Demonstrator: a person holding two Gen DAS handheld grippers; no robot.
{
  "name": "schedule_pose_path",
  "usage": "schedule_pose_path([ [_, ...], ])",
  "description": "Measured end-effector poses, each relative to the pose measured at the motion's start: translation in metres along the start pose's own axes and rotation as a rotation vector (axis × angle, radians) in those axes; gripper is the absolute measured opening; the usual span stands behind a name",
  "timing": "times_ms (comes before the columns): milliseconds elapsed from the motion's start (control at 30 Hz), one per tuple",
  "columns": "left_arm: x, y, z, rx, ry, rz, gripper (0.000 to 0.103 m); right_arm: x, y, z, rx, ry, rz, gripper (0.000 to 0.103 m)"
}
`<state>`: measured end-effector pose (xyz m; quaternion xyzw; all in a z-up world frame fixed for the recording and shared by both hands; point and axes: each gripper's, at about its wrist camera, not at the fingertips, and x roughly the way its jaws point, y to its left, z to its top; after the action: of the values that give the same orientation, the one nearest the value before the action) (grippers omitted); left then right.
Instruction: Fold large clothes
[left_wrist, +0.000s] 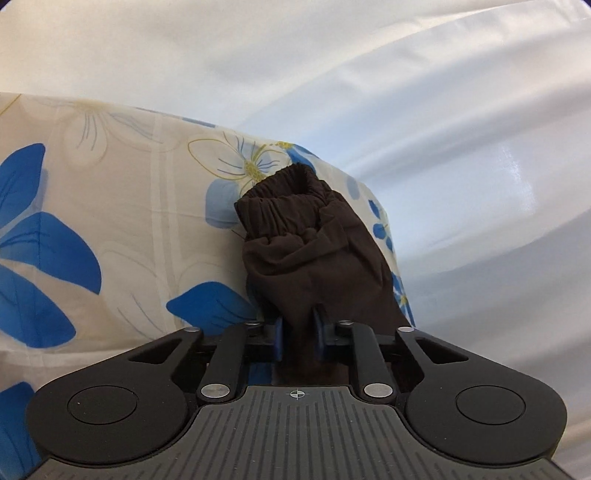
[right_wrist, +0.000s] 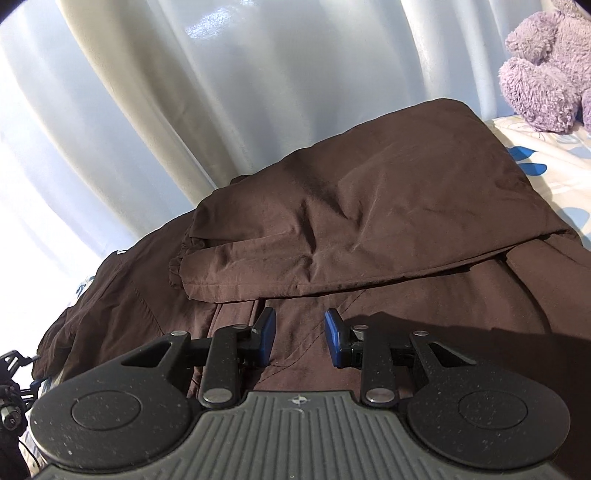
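While my left gripper (left_wrist: 298, 332) pinches the elasticated brown sleeve cuff (left_wrist: 288, 192), I carry it toward twelve o'clock, right gripper (right_wrist: 300, 334) jaws spread over the brown jacket (right_wrist: 369, 192).

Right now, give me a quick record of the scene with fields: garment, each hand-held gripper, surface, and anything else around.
garment: brown jacket, one sleeve folded across its body
left hand-held gripper: shut on sleeve cuff
right hand-held gripper: open, over the jacket, holding nothing
surface: floral sheet
backdrop: white curtain
other: purple plush on the sheet, far right
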<state>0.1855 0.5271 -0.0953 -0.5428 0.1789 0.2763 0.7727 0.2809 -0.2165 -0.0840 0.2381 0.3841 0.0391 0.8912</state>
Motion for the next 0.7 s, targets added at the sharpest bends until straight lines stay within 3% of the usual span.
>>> schedule_pose_path([
  [100,-0.009,-0.008,0.000,0.063,-0.020,-0.012,0.011,0.001,0.004,0.000,-0.008,-0.005,0.003,0.029],
  [200,-0.029,-0.043,-0.012,0.236,-0.073,-0.029,0.009,-0.003,0.005,-0.001,-0.008,-0.010,0.006,0.029],
  [333,-0.062,-0.118,-0.044,0.505,-0.118,-0.175,0.008,-0.012,0.008,-0.001,-0.003,-0.032,0.032,0.029],
  [500,-0.102,-0.202,-0.135,0.758,-0.076,-0.432,0.009,-0.027,0.012,-0.002,0.010,-0.064,0.075,0.029],
  [567,-0.111,-0.224,-0.179,0.855,-0.039,-0.512,0.015,-0.032,0.015,-0.001,0.005,-0.070,0.089,0.029],
  [633,-0.108,-0.239,-0.223,0.937,0.015,-0.556,0.024,-0.036,0.017,0.000,0.001,-0.077,0.100,0.029],
  [700,-0.094,-0.244,-0.262,0.995,0.098,-0.545,0.037,-0.039,0.017,0.001,-0.001,-0.082,0.102,0.029],
])
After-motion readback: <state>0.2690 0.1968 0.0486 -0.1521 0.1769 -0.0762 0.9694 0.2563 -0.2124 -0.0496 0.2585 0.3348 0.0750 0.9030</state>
